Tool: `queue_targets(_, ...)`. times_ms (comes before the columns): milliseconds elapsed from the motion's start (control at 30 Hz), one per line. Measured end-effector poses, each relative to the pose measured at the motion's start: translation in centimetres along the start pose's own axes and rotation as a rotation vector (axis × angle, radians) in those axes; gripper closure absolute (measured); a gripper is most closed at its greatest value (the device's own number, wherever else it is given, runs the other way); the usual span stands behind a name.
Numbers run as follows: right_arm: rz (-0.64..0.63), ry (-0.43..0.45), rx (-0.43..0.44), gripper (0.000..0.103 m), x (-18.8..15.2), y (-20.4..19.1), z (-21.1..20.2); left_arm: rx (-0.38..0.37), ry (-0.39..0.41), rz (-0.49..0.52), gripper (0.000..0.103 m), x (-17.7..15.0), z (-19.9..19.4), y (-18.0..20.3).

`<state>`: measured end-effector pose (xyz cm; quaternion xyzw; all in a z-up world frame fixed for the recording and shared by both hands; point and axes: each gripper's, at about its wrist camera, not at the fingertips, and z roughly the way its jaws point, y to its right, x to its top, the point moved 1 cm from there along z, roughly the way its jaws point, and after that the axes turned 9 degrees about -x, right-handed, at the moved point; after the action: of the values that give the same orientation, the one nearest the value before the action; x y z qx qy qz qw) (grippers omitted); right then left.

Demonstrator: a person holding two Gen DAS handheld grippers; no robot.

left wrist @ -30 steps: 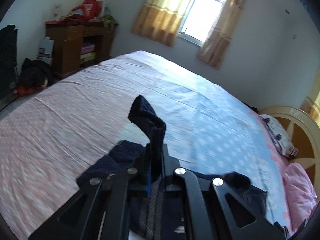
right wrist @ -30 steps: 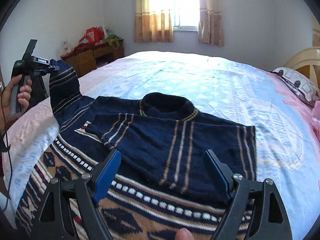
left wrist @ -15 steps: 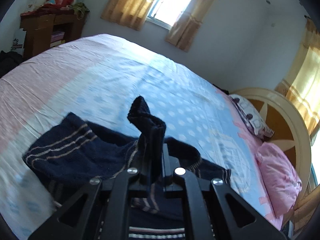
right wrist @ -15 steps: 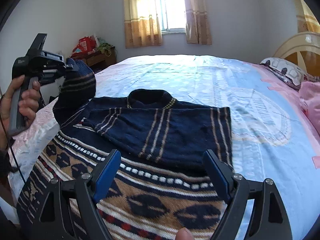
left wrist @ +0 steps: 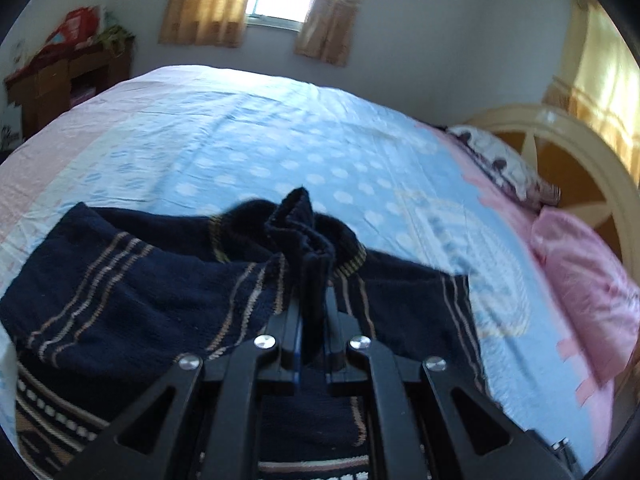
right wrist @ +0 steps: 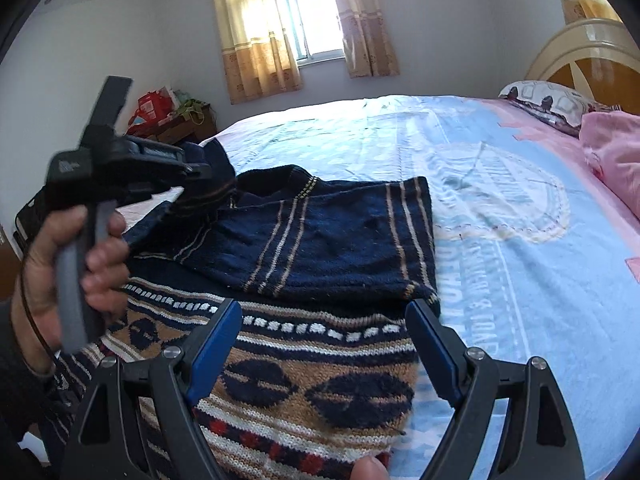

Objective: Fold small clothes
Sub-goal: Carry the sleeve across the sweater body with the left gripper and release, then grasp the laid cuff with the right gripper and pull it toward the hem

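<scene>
Our left gripper [left wrist: 314, 312] is clamped on the cuff of the sweater's sleeve [left wrist: 298, 236], which bunches up between its fingers and drapes back over the sweater's [right wrist: 320, 248] collar. Our left hand [right wrist: 76, 264] grips its handle, left of the right gripper [right wrist: 324, 344]. The right gripper's jaws stand wide apart with nothing between them, poised just above the sweater's patterned body. Beyond it, the other sleeve lies folded across the chest. The sweater lies flat on the bed [right wrist: 500, 216].

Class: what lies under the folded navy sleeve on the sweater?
Under the folded sleeve lies the sweater body; its patterned lower band shows. The covered chest and the bedsheet beneath cannot be seen.
</scene>
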<state>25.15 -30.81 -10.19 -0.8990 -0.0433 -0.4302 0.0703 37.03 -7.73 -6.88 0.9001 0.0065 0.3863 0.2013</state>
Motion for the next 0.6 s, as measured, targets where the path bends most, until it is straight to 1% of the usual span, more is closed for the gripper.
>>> queue_targets(67,0.005,-0.004,-0.008,0.019,-0.1,0.3,0.2,0.010,-0.031,0.033,0.094,-0.8,1.0,0.5)
queue_targets(133,0.018,-0.014,-0.014,0.019,-0.2,0.7,0.4,0.018,-0.068,0.059,0.087,-1.6,1.8,1.2)
queue_targets(200,0.030,-0.020,-0.020,0.019,-0.3,1.1,0.5,0.025,-0.089,0.098,0.072,-2.2,1.7,1.7)
queue_targets(233,0.034,-0.022,-0.020,0.019,-0.3,1.2,0.5,0.020,-0.091,0.127,0.068,-2.4,1.2,2.0)
queue_targets(300,0.033,-0.027,-0.026,0.019,-0.2,1.3,0.6,0.020,-0.064,0.190,0.053,-2.7,-0.4,2.3)
queue_targets(333,0.026,-0.030,-0.029,0.019,-0.1,1.2,0.6,0.016,-0.047,0.215,0.050,-2.8,-1.3,2.2)
queue_targets(367,0.015,-0.036,-0.029,0.019,0.2,1.1,0.6,0.015,-0.019,0.252,0.040,-2.8,-2.6,2.0)
queue_targets(400,0.011,-0.040,-0.025,0.019,0.4,1.0,0.7,0.034,0.000,0.279,0.029,-2.8,-3.4,1.6)
queue_targets(467,0.011,-0.051,-0.010,0.019,1.4,0.8,0.8,0.107,0.045,0.325,0.022,-2.5,-5.1,-0.2)
queue_targets(500,0.009,-0.053,-0.002,0.019,2.0,0.6,0.9,0.164,0.061,0.346,0.021,-2.2,-5.9,-1.7)
queue_targets(533,0.004,-0.060,0.013,0.019,2.8,0.3,1.1,0.203,0.066,0.354,0.020,-2.0,-6.1,-2.8)
queue_targets(600,0.003,-0.073,0.046,0.019,4.1,-0.5,1.8,0.292,0.075,0.344,0.020,-1.3,-6.9,-6.0)
